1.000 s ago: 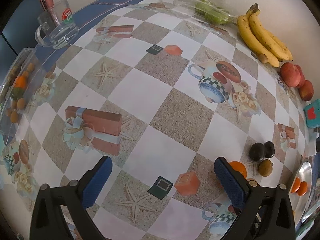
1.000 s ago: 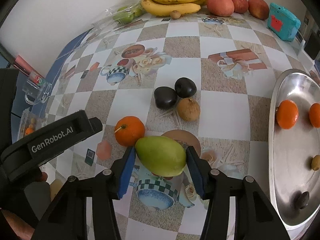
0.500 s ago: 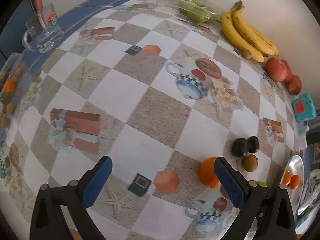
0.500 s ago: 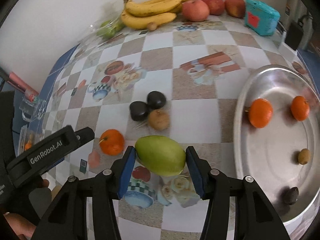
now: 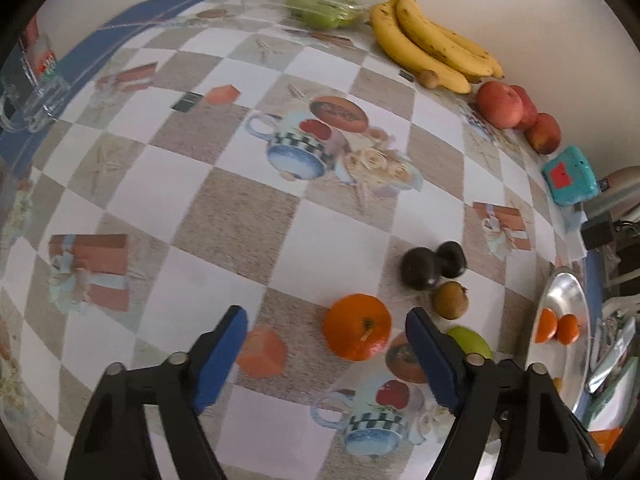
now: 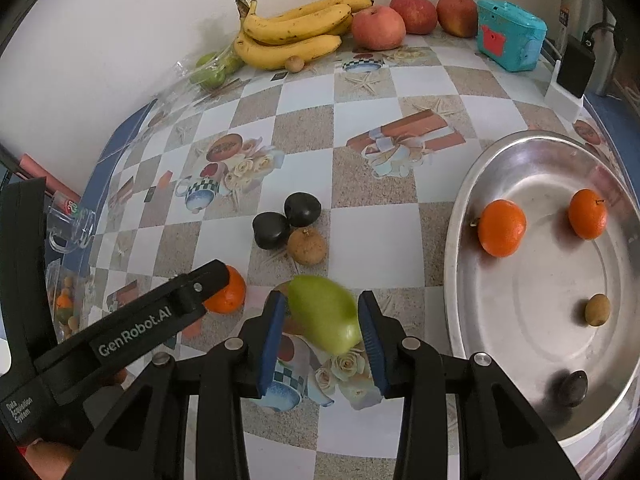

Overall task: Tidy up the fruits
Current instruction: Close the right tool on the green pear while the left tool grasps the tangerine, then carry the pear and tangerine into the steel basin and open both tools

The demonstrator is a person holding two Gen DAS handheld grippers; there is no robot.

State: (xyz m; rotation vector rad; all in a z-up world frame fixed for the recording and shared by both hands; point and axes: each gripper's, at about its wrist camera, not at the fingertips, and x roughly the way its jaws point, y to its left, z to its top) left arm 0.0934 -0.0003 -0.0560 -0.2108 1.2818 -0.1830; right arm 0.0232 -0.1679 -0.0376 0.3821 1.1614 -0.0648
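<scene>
My right gripper (image 6: 322, 320) is shut on a green mango (image 6: 322, 318) and holds it above the table, left of a steel tray (image 6: 456, 248). The tray holds two oranges (image 6: 502, 227), a small brown fruit (image 6: 597, 309) and a dark fruit (image 6: 573, 387). My left gripper (image 5: 326, 332) is open, its blue fingers (image 5: 426, 354) either side of a loose orange (image 5: 357, 327). Two dark plums (image 5: 418, 268) and a brown fruit (image 5: 451, 300) lie just beyond. The mango also shows in the left wrist view (image 5: 470, 342).
Bananas (image 6: 294, 32), red apples (image 6: 378, 27), bagged green fruit (image 6: 212, 70) and a teal box (image 6: 510, 40) line the back wall. A glass mug (image 5: 32, 92) stands far left. A black adapter on a white block (image 6: 570, 76) stands at the right edge.
My left gripper has moved right, bringing the loose orange between its fingers. My right gripper has carried the mango right, nearer the tray, and the mango has tilted in the fingers.
</scene>
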